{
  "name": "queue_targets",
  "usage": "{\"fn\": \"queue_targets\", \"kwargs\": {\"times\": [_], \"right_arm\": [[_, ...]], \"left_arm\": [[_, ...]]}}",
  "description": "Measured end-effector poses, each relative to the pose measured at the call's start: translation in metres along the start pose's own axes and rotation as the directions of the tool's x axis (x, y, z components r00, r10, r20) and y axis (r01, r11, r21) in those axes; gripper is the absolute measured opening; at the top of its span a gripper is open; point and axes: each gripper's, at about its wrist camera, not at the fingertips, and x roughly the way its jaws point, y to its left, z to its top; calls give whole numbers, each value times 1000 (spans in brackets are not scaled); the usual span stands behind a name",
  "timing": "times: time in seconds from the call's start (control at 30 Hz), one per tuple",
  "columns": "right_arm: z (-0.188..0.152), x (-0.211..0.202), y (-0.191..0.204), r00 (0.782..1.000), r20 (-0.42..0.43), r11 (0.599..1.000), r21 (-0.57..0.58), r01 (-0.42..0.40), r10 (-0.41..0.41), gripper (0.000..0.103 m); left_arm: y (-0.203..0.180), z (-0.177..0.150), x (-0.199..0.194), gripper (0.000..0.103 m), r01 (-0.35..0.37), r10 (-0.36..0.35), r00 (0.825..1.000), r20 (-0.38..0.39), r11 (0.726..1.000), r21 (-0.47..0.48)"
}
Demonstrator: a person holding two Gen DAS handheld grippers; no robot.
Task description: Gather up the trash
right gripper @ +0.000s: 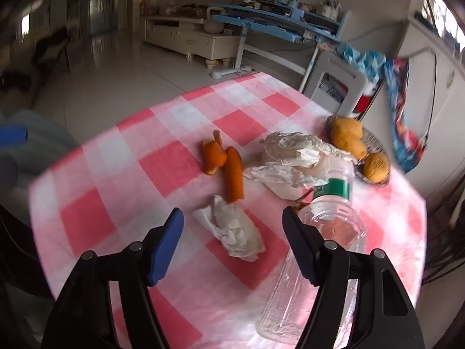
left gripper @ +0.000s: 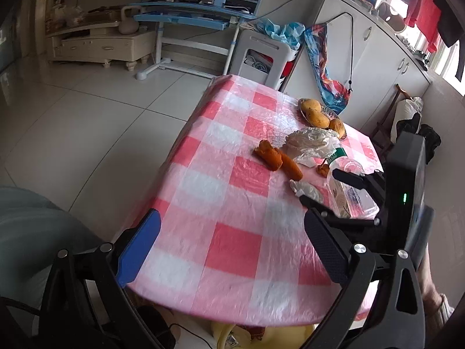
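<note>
Right gripper (right gripper: 232, 229) hangs over the near part of the table, jaws apart, nothing pinched. A crumpled white tissue wad (right gripper: 232, 229) lies on the cloth between the two fingers, touching neither pad as far as the right wrist view shows. Clear plastic bottle (right gripper: 319, 232), green label band, lies on its side just right of the tissue; the black right-hand finger (right gripper: 302, 250) overlaps it, contact cannot be told. In the left wrist view the right gripper's fingertips (left gripper: 345, 179) sit over that bottle (left gripper: 353, 195) and the tissue (left gripper: 306, 189).

Left gripper (left gripper: 232, 232) is spread wide over the near table edge, empty, only checked cloth between the blue pad (left gripper: 139, 250) and the black pad (left gripper: 325, 247).

Further out: two orange peel pieces (right gripper: 225, 168) side by side, beyond the tissue. Right of them a crumpled clear plastic bag with paper (right gripper: 293, 160), touching the bottle's label end. A small brown scrap (left gripper: 322, 170) sits by the bottle. Behind the bag, a dish (left gripper: 334, 113) of yellow-orange fruit (right gripper: 347, 138) near the far right table edge.

Table (left gripper: 226, 232) wears a pink and white checked cover. Beyond it: white plastic stool (left gripper: 261, 58), blue desk (left gripper: 189, 14), cream cabinet (left gripper: 98, 46), tiled floor (left gripper: 87, 116).
</note>
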Motion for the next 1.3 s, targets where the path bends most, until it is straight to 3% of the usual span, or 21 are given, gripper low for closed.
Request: {"fn": "queue_targets", "kwargs": {"times": [0.03, 0.1, 0.27, 0.33, 0.43, 0.5, 0.57, 0.7, 0.8, 0.87, 0.93, 1.0, 1.07, 1.13, 1.23, 1.3], "right_arm": [[-4, 0, 6, 1000, -2, 999, -48, 21, -21, 65], [-11, 4, 6, 999, -20, 998, -54, -31, 30, 64], [-7, 8, -20, 992, 20, 988, 91, -126, 125, 58], [-6, 9, -25, 991, 25, 986, 102, -130, 128, 51], [-4, 14, -17, 996, 15, 996, 28, -87, 87, 49], [-6, 13, -14, 994, 35, 995, -8, -100, 100, 49], [-7, 14, -10, 995, 38, 995, -51, -90, 92, 49], [-10, 19, -1, 999, 33, 989, -145, -38, 44, 49], [-8, 21, -3, 998, 29, 987, -152, -51, 56, 44], [-5, 22, -4, 997, 16, 986, -149, -76, 79, 35], [-3, 23, -5, 993, -4, 984, -134, -118, 118, 24], [-1, 23, -6, 992, -11, 984, -129, -123, 123, 21], [-1, 21, -7, 991, -15, 985, -109, -135, 134, 19], [-1, 18, -13, 988, -11, 985, -75, -153, 153, 18], [0, 7, -24, 983, 17, 983, -8, -181, 182, 18], [0, 0, -30, 978, 39, 978, 34, -207, 205, 18]], "left_arm": [[-4, 8, 10, 95, 5, -5, 1000, -7, 1000, 4], [-12, 24, 30, 95, 9, -9, 1000, -16, 1000, 9], [-17, 53, 73, 95, 9, -10, 999, -42, 1000, -26], [-18, 59, 85, 95, -1, 0, 999, -42, 1000, -20], [-18, 63, 103, 95, 31, -34, 996, -78, 999, -40], [-13, 64, 117, 94, 35, -44, 994, -103, 996, -87], [-14, 65, 126, 89, 27, -38, 993, -112, 995, -101], [-26, 66, 137, 86, 8, -12, 994, -109, 999, -37], [-35, 65, 145, 77, -4, 6, 993, -119, 1000, 12], [-37, 64, 150, 63, -4, 7, 991, -131, 1000, 27], [-37, 64, 155, 56, 21, -17, 990, -142, 999, 27], [-41, 65, 156, 45, 53, -47, 989, -143, 998, 42], [-47, 64, 155, 25, 86, -75, 987, -143, 994, 71], [-53, 62, 152, 13, 109, -95, 985, -145, 990, 92], [-54, 61, 144, 1, 140, -125, 981, -148, 986, 95], [-50, 60, 135, 1, 156, -144, 980, -138, 984, 81]]}}
